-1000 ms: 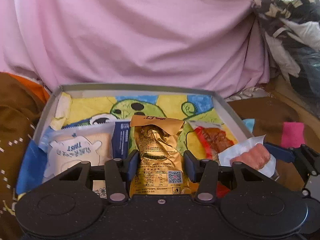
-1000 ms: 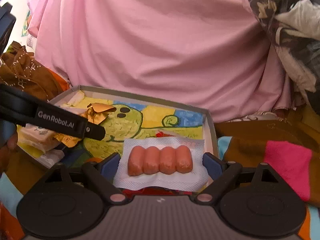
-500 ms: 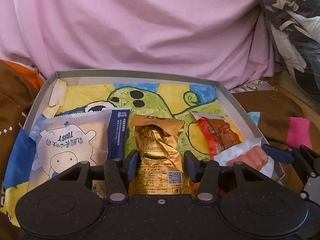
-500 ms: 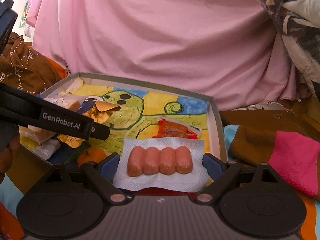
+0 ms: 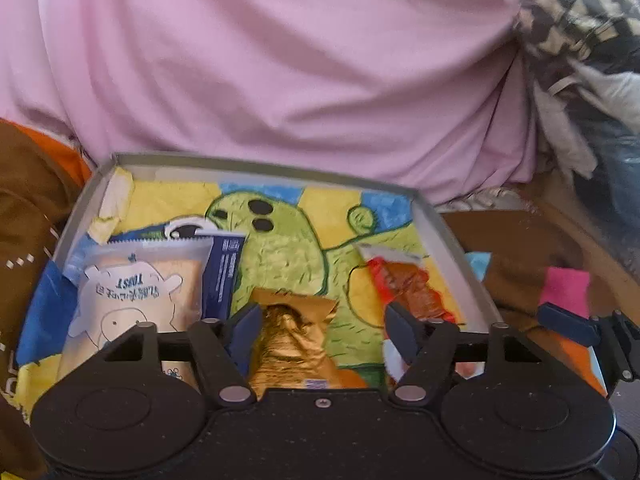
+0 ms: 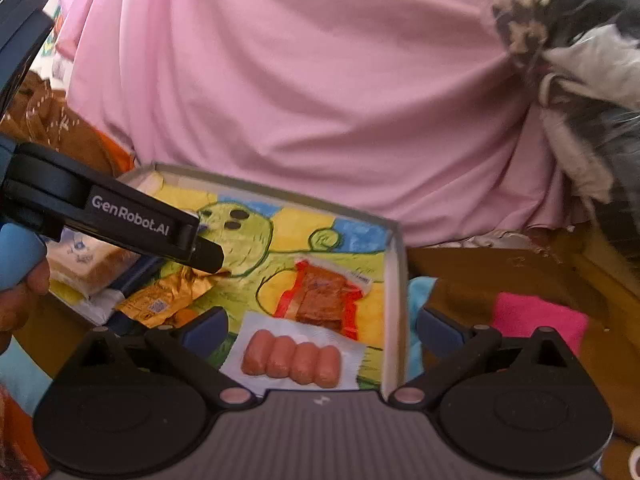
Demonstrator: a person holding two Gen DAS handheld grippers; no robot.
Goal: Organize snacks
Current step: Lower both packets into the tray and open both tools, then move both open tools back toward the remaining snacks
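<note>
1. While both your tongs hang spread wide and empty over the tray (image 6: 394,276), every snack visible lies inside it.
2. Your right tongs (image 6: 320,330) sit just above the sausage pack (image 6: 294,362) at lower centre of the right view; its long axis runs left to right, across the gap.
3. Your left tongs (image 5: 318,326) straddle the gold packet (image 5: 290,346), which runs lengthwise away from you.
4. The toast bag (image 5: 136,292) lies at the left, the red packet (image 5: 408,288) at the right.
5. With all four placed, I judge the next move is to withdraw.
</note>
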